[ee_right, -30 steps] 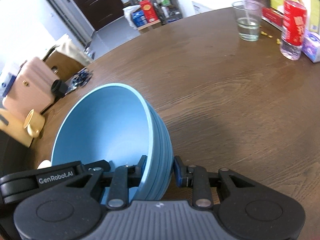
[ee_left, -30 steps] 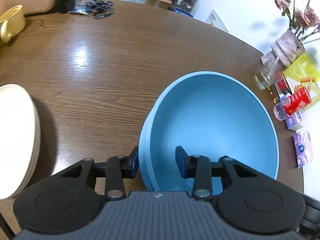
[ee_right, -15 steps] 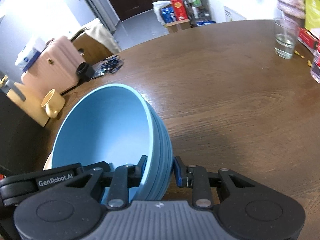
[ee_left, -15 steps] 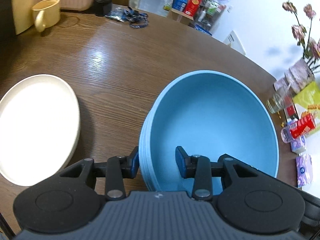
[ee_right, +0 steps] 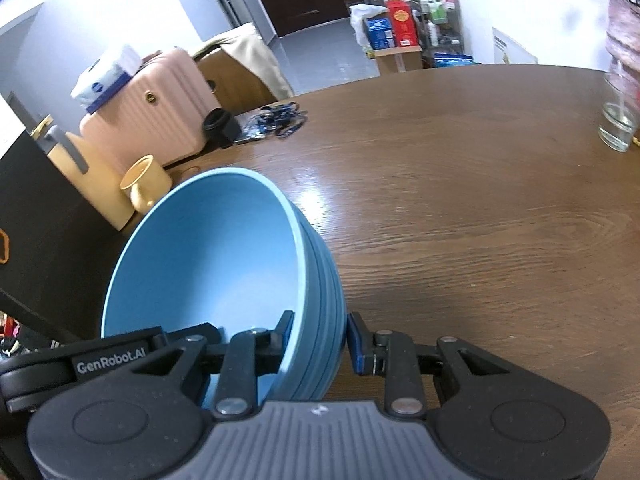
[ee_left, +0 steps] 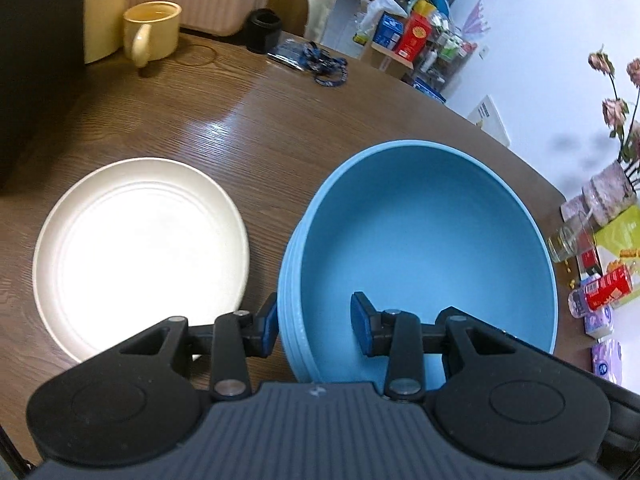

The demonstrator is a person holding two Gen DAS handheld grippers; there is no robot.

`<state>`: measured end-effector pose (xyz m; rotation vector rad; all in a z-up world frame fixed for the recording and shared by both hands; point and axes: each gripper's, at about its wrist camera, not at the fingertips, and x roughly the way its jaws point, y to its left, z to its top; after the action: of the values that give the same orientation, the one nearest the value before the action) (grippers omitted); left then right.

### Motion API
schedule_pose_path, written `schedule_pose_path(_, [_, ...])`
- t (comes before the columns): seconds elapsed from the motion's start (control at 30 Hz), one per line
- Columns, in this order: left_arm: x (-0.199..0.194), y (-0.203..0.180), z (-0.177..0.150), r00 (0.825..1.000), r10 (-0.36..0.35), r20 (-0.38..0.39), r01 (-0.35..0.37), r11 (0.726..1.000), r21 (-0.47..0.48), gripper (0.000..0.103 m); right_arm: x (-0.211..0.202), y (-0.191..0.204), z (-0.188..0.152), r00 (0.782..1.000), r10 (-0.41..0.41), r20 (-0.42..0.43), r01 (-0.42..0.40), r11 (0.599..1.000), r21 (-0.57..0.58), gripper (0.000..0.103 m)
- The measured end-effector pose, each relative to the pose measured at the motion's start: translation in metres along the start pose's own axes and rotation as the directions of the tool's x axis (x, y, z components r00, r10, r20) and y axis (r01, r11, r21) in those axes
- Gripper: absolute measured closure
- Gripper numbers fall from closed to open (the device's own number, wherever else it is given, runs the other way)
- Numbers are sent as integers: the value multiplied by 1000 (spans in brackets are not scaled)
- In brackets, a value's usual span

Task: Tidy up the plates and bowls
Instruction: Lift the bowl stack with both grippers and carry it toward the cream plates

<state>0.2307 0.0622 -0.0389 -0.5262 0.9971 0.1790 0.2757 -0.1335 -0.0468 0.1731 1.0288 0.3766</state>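
Observation:
A blue bowl (ee_left: 428,248) with a ridged outer wall hangs between my two grippers over the brown table (ee_left: 280,132). My left gripper (ee_left: 314,328) is shut on its near left rim, one pad inside and one outside. On the opposite rim my right gripper (ee_right: 320,340) is shut on the same bowl (ee_right: 208,264) the same way. The ridges may be several nested bowls; I cannot tell. A cream plate (ee_left: 140,248) lies flat on the table just left of the bowl. The left gripper's black body (ee_right: 108,364) shows across the bowl in the right wrist view.
A yellow mug (ee_left: 152,32) and a black cylinder (ee_left: 264,34) stand at the far table edge, with blue lanyards (ee_left: 316,60) nearby. At the right edge are a glass (ee_left: 568,240), a red-label bottle (ee_left: 600,290) and snack packs. A pink suitcase (ee_right: 148,108) stands beyond the table.
Both grippers have carried the bowl sideways towards the cream plate and rolled a little. The plate has come fully into the left wrist view; the glass and bottle have slid towards the right edge.

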Motion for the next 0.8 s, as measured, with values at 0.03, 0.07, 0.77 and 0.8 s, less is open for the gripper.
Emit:
schedule_pose_path(0.03, [-3,6,1,1000,2,2,-2,1000,-5,66,1,5,0,1000,1,-1,-1,1000,-4,77])
schedule_pose_path(0.07, [-5,11,3,1000,4,3,-4,1000,-8,66,2,10,0,1000,3,-2,-3,1000,-8,77])
schedule_pose_path(0.77, [-24,126,39,999,38,-4,-38,996,-75,65,44,125,-15,998,34,-57,-38,997,-62,77])
schedule_pose_path(0.8, [-23,130,40,999,38,-9,-39,996,-76,65,48,130,-16,998,32,-61,-36,997,-62,77])
